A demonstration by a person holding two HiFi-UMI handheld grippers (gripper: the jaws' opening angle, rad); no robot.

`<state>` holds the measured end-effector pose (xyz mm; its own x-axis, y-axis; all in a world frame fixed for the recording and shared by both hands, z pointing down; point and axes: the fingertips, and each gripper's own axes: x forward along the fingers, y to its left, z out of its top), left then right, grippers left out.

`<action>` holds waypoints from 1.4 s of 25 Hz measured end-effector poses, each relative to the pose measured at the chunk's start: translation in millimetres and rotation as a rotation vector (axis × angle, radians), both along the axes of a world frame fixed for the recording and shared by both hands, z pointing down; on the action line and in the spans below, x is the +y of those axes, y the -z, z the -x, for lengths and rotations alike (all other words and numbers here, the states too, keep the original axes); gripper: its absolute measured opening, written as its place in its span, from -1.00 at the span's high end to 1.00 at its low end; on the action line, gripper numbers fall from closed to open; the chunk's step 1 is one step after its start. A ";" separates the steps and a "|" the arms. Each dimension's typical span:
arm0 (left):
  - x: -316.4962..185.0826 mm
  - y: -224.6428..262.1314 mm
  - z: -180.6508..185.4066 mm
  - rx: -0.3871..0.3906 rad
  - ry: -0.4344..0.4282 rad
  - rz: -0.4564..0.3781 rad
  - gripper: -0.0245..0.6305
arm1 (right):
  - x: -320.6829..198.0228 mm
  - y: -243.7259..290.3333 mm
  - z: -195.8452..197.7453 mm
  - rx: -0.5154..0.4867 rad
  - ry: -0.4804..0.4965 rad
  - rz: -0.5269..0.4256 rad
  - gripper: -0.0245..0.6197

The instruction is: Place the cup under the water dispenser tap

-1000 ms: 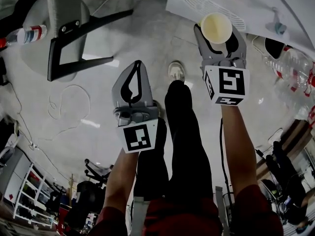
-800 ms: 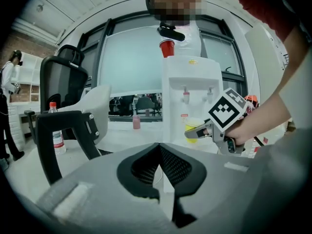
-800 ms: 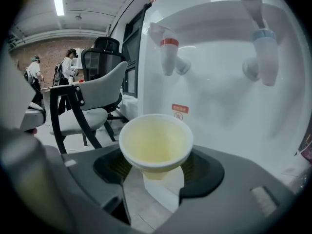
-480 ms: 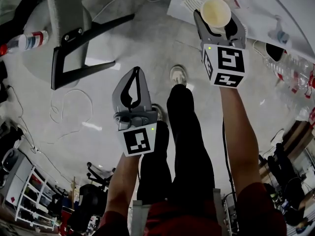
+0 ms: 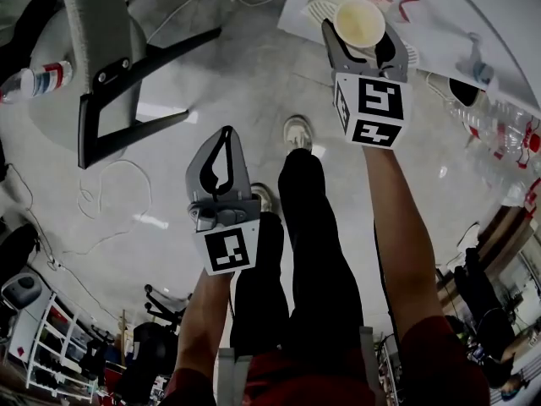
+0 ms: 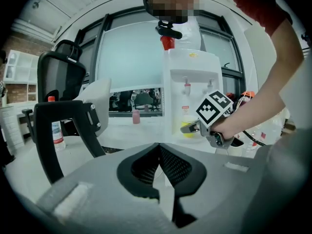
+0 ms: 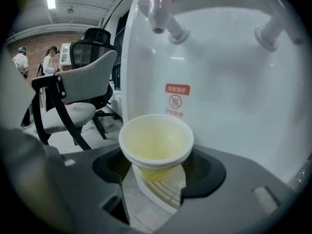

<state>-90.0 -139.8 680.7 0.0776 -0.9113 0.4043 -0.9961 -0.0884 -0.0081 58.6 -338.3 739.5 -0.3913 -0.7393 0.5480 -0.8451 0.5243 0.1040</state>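
A pale yellow cup (image 5: 358,19) sits between the jaws of my right gripper (image 5: 361,34), whose pads lie on its sides while the jaws ease open a little. In the right gripper view the cup (image 7: 156,143) hangs just over the white slotted drip tray (image 7: 163,191) of the water dispenser (image 7: 219,82). The red-capped tap (image 7: 158,11) is above it, slightly left; a second tap (image 7: 268,33) is to the right. My left gripper (image 5: 223,135) is lower and left over the floor, shut and empty. From the left gripper view, the cup (image 6: 187,129) is at the dispenser's (image 6: 190,82) front.
A grey office chair (image 5: 101,49) stands on the floor at the left, with a water bottle (image 5: 34,62) beyond it. Several large plastic bottles (image 5: 499,117) lie right of the dispenser. A cable (image 5: 110,184) loops across the floor. The person's shoe (image 5: 300,129) is below the dispenser.
My right gripper has carried the cup forward and a little down to the dispenser, so the cup now hangs over the drip tray. The left gripper has hardly moved.
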 end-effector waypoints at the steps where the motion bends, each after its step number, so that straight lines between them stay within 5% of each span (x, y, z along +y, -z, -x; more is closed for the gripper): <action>1: -0.2 -0.5 2.7 0.002 0.011 0.002 0.91 | -0.4 -0.2 -1.3 -0.002 -0.007 0.000 -0.03; 7: 6.0 1.9 12.1 0.025 0.055 0.012 0.91 | 9.0 -7.8 -9.0 -0.047 -0.046 0.036 -0.24; 18: 28.8 58.2 14.7 0.026 0.084 -0.024 0.91 | 68.5 24.4 -25.4 -0.041 -0.088 0.079 -0.25; 23: 41.4 107.5 26.1 0.029 0.102 -0.069 0.91 | 99.9 71.9 -34.0 -0.059 -0.123 0.075 -0.25; 35: 95.9 244.6 34.7 0.065 0.084 -0.169 0.91 | 191.2 241.7 -8.2 -0.125 -0.038 -0.027 -0.21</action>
